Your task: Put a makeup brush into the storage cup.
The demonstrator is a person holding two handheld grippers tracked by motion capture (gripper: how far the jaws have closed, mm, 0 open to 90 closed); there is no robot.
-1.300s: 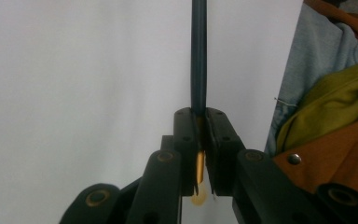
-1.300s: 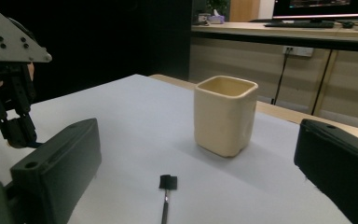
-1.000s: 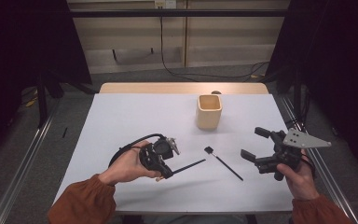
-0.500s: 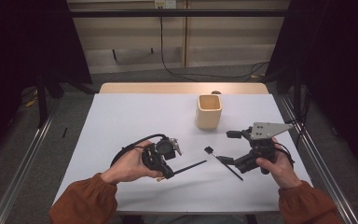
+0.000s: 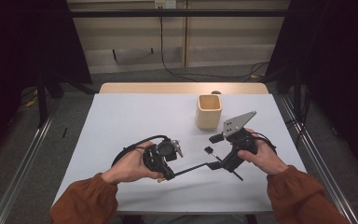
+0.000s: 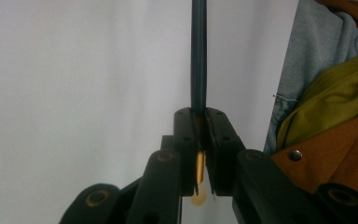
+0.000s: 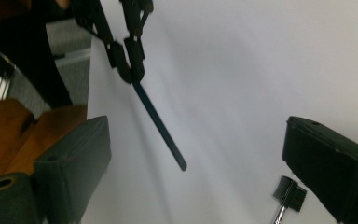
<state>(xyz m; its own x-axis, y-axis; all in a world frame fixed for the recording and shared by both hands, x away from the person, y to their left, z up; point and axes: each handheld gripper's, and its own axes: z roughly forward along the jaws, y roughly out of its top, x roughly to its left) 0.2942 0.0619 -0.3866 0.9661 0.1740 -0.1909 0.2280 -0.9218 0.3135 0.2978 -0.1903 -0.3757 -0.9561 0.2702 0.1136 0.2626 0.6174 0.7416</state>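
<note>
Left gripper (image 5: 168, 170) low over the white table (image 5: 121, 126), jaws clamped tight on a thin dark stick (image 5: 191, 168); in the left gripper view the stick (image 6: 198, 60) runs straight out from between the closed pads, with a yellow tip (image 6: 199, 168) showing behind them. Stick held about level, free end pointing toward the right gripper (image 5: 216, 151). Right gripper jaws wide apart, nothing between them. A small black brush (image 5: 221, 161) with a metal handle lies flat on the table just under the right gripper; its head (image 7: 290, 190) sits near one open jaw. Beige square cup (image 5: 209, 112) upright farther back, well apart from both grippers
</note>
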